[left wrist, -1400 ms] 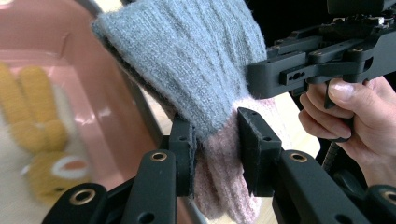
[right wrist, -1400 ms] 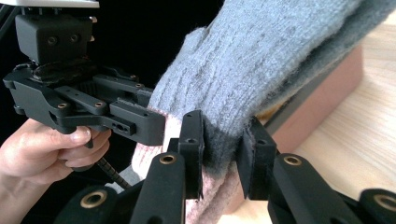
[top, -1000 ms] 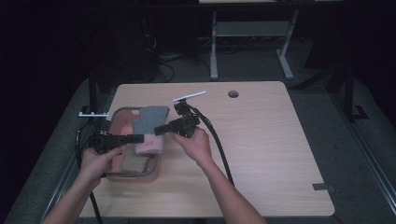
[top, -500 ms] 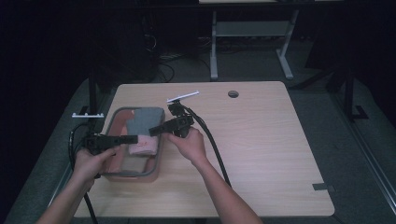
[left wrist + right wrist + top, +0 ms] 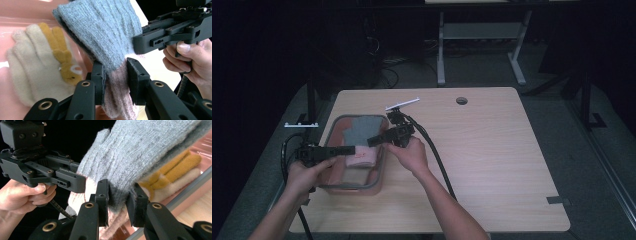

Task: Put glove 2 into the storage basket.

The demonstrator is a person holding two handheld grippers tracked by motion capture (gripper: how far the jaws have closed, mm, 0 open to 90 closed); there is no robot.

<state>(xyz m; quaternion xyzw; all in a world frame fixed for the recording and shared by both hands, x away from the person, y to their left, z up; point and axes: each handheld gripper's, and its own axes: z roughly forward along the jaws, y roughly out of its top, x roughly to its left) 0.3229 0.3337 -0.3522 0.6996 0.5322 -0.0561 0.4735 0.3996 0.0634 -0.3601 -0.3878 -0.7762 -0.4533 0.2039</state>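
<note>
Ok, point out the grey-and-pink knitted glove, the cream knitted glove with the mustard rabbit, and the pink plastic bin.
Grey-and-pink knitted glove [image 5: 105, 32], left gripper view, grey hand part.
Cream knitted glove with the mustard rabbit [image 5: 30, 67], left gripper view, palm.
Pink plastic bin [image 5: 379, 172], high view, right rim.

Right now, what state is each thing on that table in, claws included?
Left claw: shut on the glove, at its pink cuff.
Right claw: shut on the glove, at its grey edge.
Glove: grey with a pink cuff, held up between both claws above the bin.
Cream glove: lying flat in the bin.
Bin: open, no lid on it.
</note>
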